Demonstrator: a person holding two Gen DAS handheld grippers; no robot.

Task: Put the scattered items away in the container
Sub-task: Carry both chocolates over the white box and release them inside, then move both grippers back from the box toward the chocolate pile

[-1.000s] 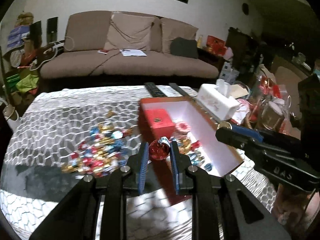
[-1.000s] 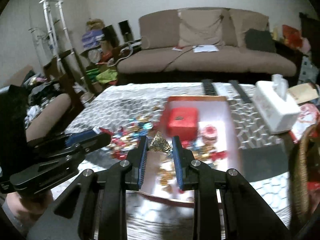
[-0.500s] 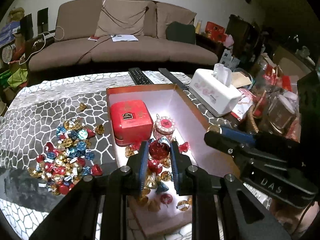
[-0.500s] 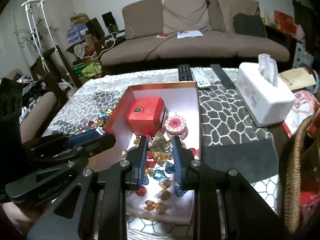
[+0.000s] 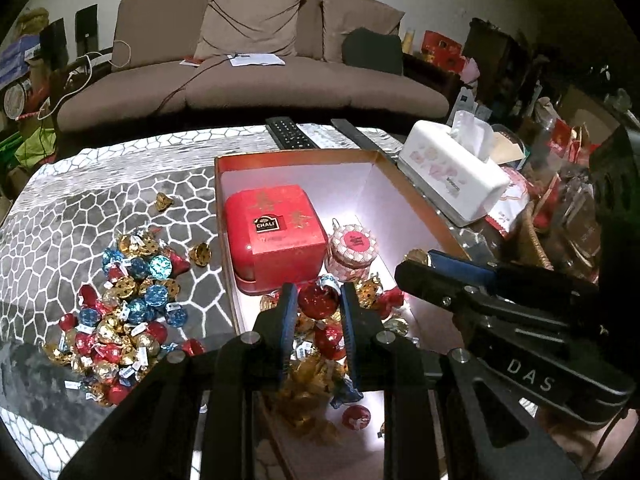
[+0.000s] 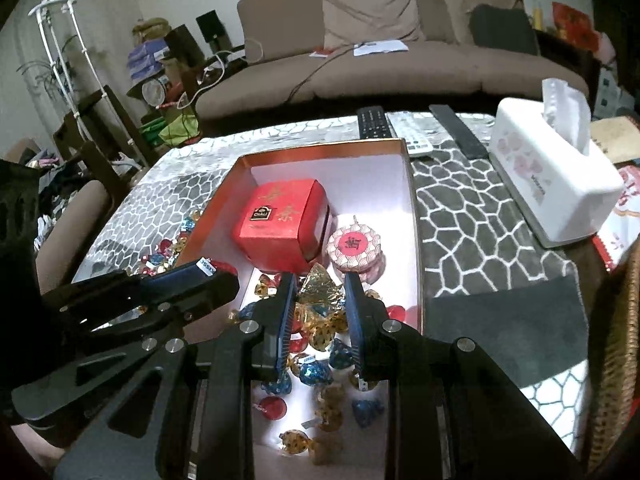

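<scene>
Item: red box (image 5: 384,160), open-topped, white-lined, set on a grey table (image 5: 120,200) patterned with white cell lines. Contained at its far end: a red tin (image 5: 276,232) marked with gold characters, and just beside it a small round pink jar (image 5: 354,246). The near end is filled with loose foil-wrapped candies (image 6: 320,360) in red, gold and blue.

Item: scattered candies (image 5: 124,304), red, blue and gold, heaped on the table to the left of the box; two gold pieces are seen lying apart from the heap, nearer the box wall.

Item: left gripper (image 5: 318,312), closed on a red foil candy (image 5: 317,301), which is pinched between its blue pads and held above the candies in the box.

Item: right gripper (image 6: 320,312), closed on a gold foil candy (image 6: 320,288), likewise held over the near end of the box, just in front of the tin and jar.

Other: a white tissue box (image 6: 552,184) stands to the right of the box; remote controls (image 6: 374,120) are laid beyond its far edge; a brown sofa (image 5: 248,80) is seen behind the table.
</scene>
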